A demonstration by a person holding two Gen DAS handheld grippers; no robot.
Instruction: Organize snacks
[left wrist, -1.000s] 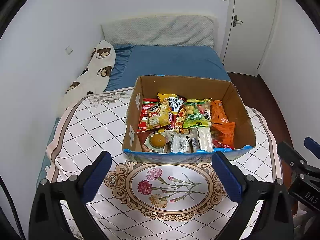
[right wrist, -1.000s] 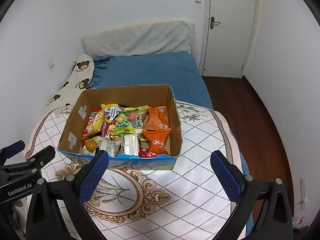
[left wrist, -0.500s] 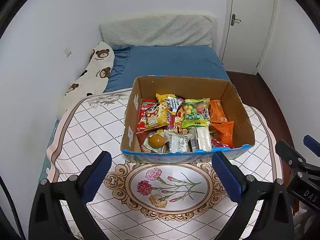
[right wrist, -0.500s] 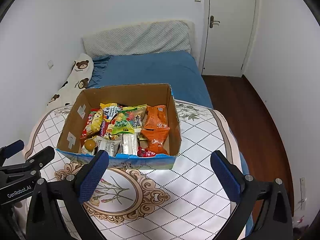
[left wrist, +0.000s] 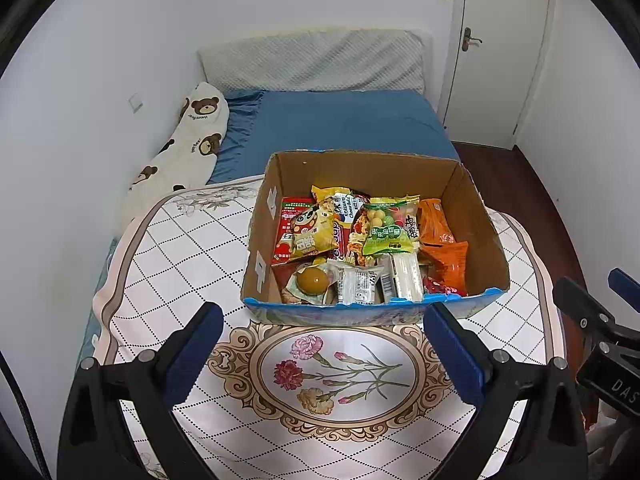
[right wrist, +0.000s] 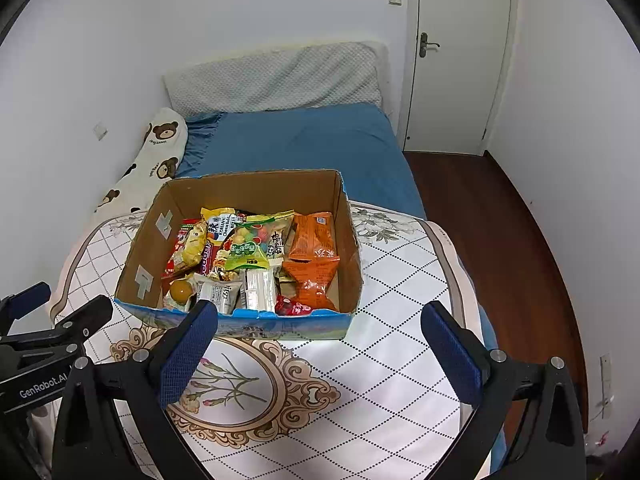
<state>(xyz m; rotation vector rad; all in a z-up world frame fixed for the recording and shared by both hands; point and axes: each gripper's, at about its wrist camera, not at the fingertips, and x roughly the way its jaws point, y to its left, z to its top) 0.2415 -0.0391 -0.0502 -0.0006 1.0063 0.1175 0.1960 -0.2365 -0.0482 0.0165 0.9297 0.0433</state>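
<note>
An open cardboard box [left wrist: 476,216] [right wrist: 148,240] stands on a round table with a patterned cloth [left wrist: 180,264] [right wrist: 400,304]. It holds several snack packs: a green candy bag [left wrist: 388,228] [right wrist: 250,248], orange bags [left wrist: 444,256] [right wrist: 314,256], a yellow cartoon bag [left wrist: 314,232], a round yellow snack [left wrist: 312,280] [right wrist: 181,290]. My left gripper [left wrist: 322,354] is open and empty, held above the cloth in front of the box. My right gripper [right wrist: 320,348] is open and empty, in front of the box's right half.
A blue bed [left wrist: 336,120] with a bear-print pillow [left wrist: 188,140] lies behind the table. A white door [right wrist: 460,60] and dark wood floor [right wrist: 500,232] are to the right. Each gripper shows at the other view's edge.
Both views have shifted slightly; the box sits a little lower and to the left in frame. Both grippers stay open and empty.
</note>
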